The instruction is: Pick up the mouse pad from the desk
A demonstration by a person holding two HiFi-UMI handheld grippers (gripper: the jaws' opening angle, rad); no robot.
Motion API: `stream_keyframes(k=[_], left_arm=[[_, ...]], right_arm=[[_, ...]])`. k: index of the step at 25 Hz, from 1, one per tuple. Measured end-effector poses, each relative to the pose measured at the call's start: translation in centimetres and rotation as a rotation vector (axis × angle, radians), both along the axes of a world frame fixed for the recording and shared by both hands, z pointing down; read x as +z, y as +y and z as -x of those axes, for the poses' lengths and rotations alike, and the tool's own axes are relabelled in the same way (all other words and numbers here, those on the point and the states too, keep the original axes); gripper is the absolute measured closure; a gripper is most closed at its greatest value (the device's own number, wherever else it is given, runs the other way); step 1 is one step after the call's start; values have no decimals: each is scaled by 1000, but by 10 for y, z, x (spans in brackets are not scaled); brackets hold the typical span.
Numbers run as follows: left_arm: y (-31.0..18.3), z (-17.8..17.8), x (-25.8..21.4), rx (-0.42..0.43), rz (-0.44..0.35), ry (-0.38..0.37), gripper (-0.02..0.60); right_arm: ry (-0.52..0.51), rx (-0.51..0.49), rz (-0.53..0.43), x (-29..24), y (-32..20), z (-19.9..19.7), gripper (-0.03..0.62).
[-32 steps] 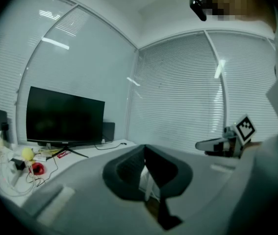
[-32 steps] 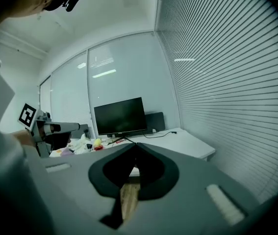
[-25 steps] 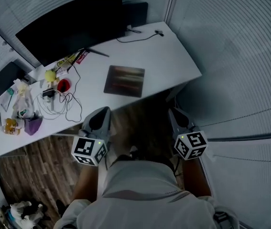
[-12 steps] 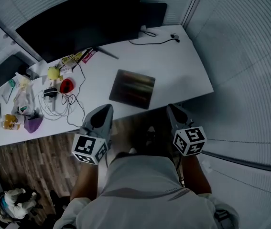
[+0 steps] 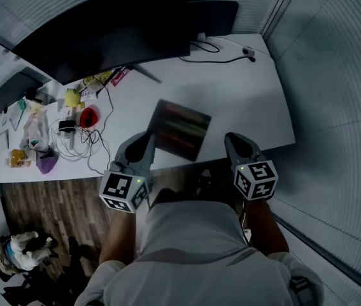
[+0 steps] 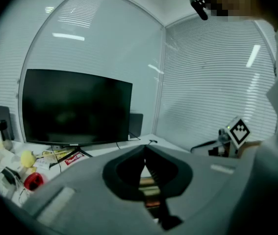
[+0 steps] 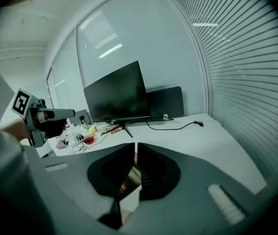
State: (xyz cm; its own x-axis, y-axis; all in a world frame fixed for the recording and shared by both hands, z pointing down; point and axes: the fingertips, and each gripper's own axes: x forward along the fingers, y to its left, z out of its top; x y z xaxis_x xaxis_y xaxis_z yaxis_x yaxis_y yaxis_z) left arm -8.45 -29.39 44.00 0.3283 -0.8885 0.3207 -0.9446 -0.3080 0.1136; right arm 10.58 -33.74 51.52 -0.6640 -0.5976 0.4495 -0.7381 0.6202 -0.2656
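Observation:
The mouse pad (image 5: 182, 128), a dark square with reddish streaks, lies flat near the front edge of the white desk (image 5: 250, 101). My left gripper (image 5: 145, 138) is shut and hovers at the pad's near left corner. My right gripper (image 5: 230, 139) hangs over the desk edge just right of the pad; its jaws are opening, a thin slit between them with nothing in it. In the left gripper view the shut tips (image 6: 144, 148) point over the pad (image 6: 148, 190). The right gripper view shows the slightly parted tips (image 7: 134, 146) above a strip of the pad (image 7: 129, 177).
A big black monitor (image 5: 104, 34) stands at the back of the desk, with a dark box (image 5: 215, 14) and a black cable (image 5: 231, 51) behind the pad. Left of the pad lie tangled wires (image 5: 88, 142), a red object (image 5: 87, 115), a yellow ball (image 5: 70, 98) and a purple cup (image 5: 46, 164).
Both grippers have moved forward from over the floor to the desk's front edge, and now flank the pad's near side. The desk sits closer in the head view.

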Motion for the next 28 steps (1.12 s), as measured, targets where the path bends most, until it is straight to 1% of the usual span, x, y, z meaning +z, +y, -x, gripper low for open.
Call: stream_keyframes(k=[3, 5, 7, 10, 12, 16, 17, 20, 22, 24, 26, 28], left_arm=[[-13, 6, 14, -20, 37, -27, 578], [-20, 14, 30, -24, 84, -39, 578], [-27, 20, 49, -6, 145, -51, 578], [-42, 31, 78, 52, 210, -103, 578], [-52, 38, 95, 109, 245, -130, 543], [-68, 54, 128, 203, 296, -129, 524], [-70, 57, 139, 227, 318, -137, 512], [-73, 62, 178, 318, 404, -171, 452], [-75, 65, 204, 359, 458, -197, 418], [-75, 68, 230, 383, 522, -237, 378], [-72, 68, 255, 399, 594, -271, 333], [-67, 69, 274, 401, 662, -279, 302]], right_arm=[[9, -19, 26, 14, -23, 4, 551], [14, -20, 47, 24, -30, 10, 545], [30, -17, 86, 37, -31, 16, 529], [61, 7, 143, 59, -33, 30, 523], [81, 40, 175, 71, -33, 40, 518], [140, 103, 228, 96, -27, 63, 482], [162, 111, 240, 105, -25, 70, 469], [257, 116, 278, 138, -19, 88, 396], [314, 120, 315, 160, -14, 96, 345], [342, 135, 356, 178, -10, 101, 317], [358, 155, 388, 192, -6, 101, 309], [372, 171, 408, 201, -6, 100, 290]])
